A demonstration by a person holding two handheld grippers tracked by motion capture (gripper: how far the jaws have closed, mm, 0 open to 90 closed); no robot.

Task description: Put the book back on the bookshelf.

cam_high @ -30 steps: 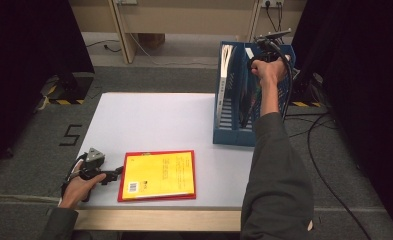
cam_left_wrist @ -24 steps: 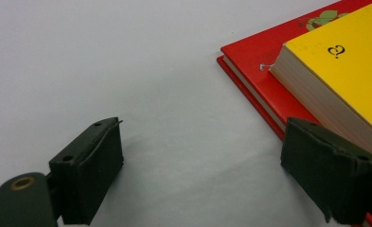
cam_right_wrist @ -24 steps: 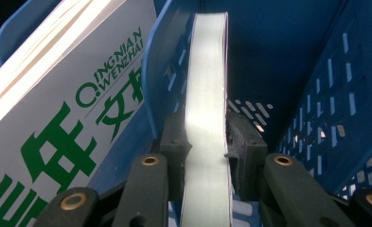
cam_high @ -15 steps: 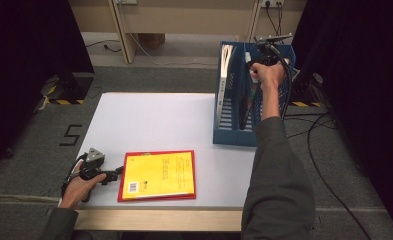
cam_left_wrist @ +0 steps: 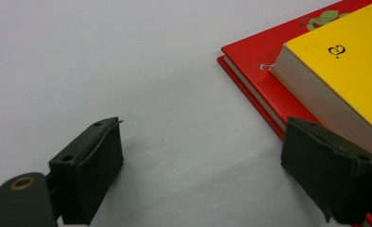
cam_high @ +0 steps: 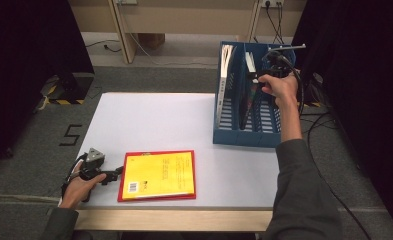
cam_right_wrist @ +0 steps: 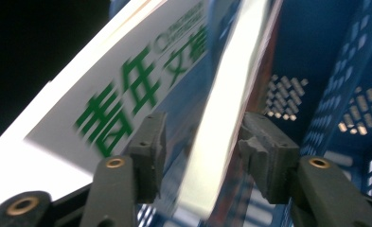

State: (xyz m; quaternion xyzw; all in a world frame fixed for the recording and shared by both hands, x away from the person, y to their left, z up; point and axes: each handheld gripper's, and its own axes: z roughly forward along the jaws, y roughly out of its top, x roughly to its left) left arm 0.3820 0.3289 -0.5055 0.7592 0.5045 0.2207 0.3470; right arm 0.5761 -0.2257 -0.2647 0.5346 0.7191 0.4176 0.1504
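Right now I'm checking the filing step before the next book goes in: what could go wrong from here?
The right gripper has just been opening around a thin book leaning in the blue file rack; freed, it may slump further. The left gripper stands open beside the yellow book on the red book; a grab may catch both.

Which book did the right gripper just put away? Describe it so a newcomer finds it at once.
Start at the blue file rack on the far right of the white table. In its middle slot a thin book leans at a slant, with the right gripper at its top edge, fingers just opened around it. The white-covered book in the left slot stands upright; this one is darker and tilted.
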